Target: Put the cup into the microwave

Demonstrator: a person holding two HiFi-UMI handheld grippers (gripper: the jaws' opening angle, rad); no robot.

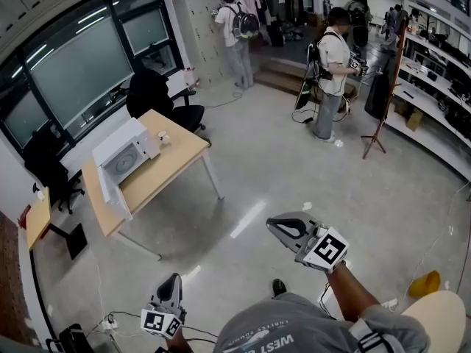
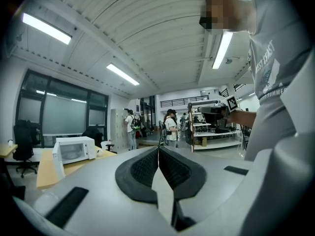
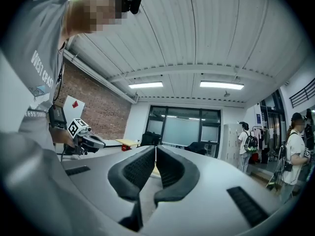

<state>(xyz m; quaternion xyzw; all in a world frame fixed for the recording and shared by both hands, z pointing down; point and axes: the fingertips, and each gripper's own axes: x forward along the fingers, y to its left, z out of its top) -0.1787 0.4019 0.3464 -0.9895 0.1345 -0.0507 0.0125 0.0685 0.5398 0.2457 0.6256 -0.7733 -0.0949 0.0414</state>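
Basically nothing done yet. The cup [image 1: 163, 136] sits on the worktop [image 1: 184, 159] just beside the microwave [image 1: 124, 153], well apart from both grippers. Left gripper [image 1: 172, 279] and right gripper [image 1: 274, 226] have their jaws together, empty. Approach, grab and placing are all left to do.

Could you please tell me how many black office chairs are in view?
2. One chair stands at the far end of the wooden table; the other chair stands by the windows at the left. More may be hidden farther back.
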